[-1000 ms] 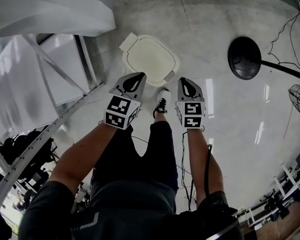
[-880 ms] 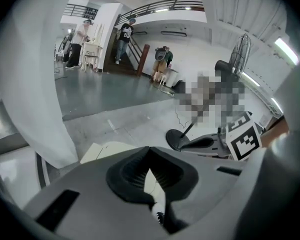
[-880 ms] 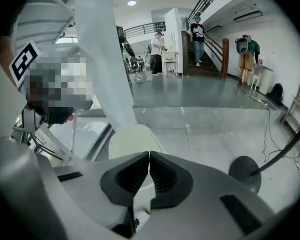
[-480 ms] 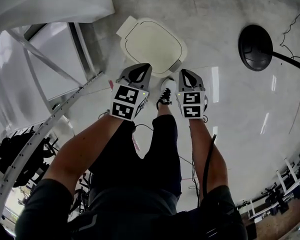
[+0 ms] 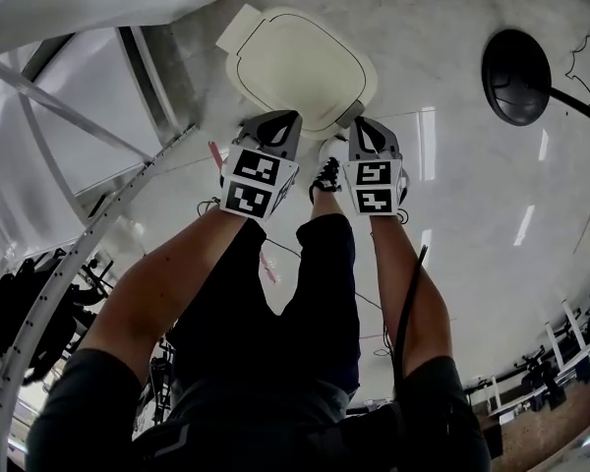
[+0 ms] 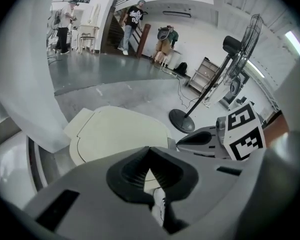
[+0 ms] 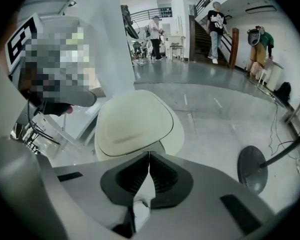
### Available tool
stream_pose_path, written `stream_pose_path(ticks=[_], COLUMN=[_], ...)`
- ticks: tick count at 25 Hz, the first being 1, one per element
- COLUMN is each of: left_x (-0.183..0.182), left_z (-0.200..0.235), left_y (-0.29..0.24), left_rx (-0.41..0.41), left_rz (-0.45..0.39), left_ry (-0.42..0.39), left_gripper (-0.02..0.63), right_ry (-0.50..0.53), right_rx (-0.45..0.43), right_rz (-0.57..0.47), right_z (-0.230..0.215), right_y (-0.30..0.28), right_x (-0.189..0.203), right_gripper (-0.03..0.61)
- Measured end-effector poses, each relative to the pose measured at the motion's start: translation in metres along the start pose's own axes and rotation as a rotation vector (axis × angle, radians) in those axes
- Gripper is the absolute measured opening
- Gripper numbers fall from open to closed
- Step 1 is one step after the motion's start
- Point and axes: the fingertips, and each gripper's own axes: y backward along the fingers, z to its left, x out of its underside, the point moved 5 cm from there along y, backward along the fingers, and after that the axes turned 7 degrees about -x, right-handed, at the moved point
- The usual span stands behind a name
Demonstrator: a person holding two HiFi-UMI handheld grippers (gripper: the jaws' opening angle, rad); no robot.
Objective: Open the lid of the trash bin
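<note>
Closer now: left claw point(image 5: 281, 121), right claw point(image 5: 366, 130) by lid point(image 5: 295, 67) near edge, both pinched shut, empty. Approach step, lid down. Next, I'd guess: hook edge at 12 o'clock, lift.

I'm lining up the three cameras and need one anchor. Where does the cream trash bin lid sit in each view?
Head view: the trash bin lid is at top centre, closed.
Left gripper view: the lid is left of centre, in the lower half.
Right gripper view: the lid is at centre, slightly left.
Shared landmark: the black round fan base lies on the floor to the lid's right in every view.
</note>
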Motion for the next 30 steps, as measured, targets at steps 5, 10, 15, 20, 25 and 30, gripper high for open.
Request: stream_pose_path(ticks=[5, 10, 15, 20, 25, 30], left_x=[0.01, 0.02, 0.037, 0.064, 0.072, 0.061], left_z=[0.003, 0.007, 0.006, 0.005, 0.009, 0.018], left_y=[-0.011, -0.007, 0.003, 0.014, 0.023, 0.024], left_rx=[-0.011, -0.03, -0.054, -0.067, -0.086, -0.104], left_rz=[0.023, 0.043, 0.058, 0.089, 0.086, 0.058], left_ry=[-0.004, 0.012, 0.036, 0.056, 0.053, 0.053], left_gripper=[0.008, 0.008, 0.008, 0.008, 0.008, 0.008], right_ry=[-0.013, -0.012, -0.022, -0.01, -0.026, -0.051], right_rx=[0.017, 0.023, 0.032, 0.027, 0.017, 0.026], right_rz=[-0.024, -0.002, 0.01, 0.029, 0.049, 0.04], right_z=[-0.005, -0.006, -0.006, -0.007, -0.007, -0.009], right_y=[-0.006, -0.008, -0.009, -0.011, -0.011, -0.012], right_x=[0.003, 0.005, 0.007, 0.007, 0.007, 0.005], right_gripper=[0.028, 0.028, 0.028, 0.026, 0.026, 0.026])
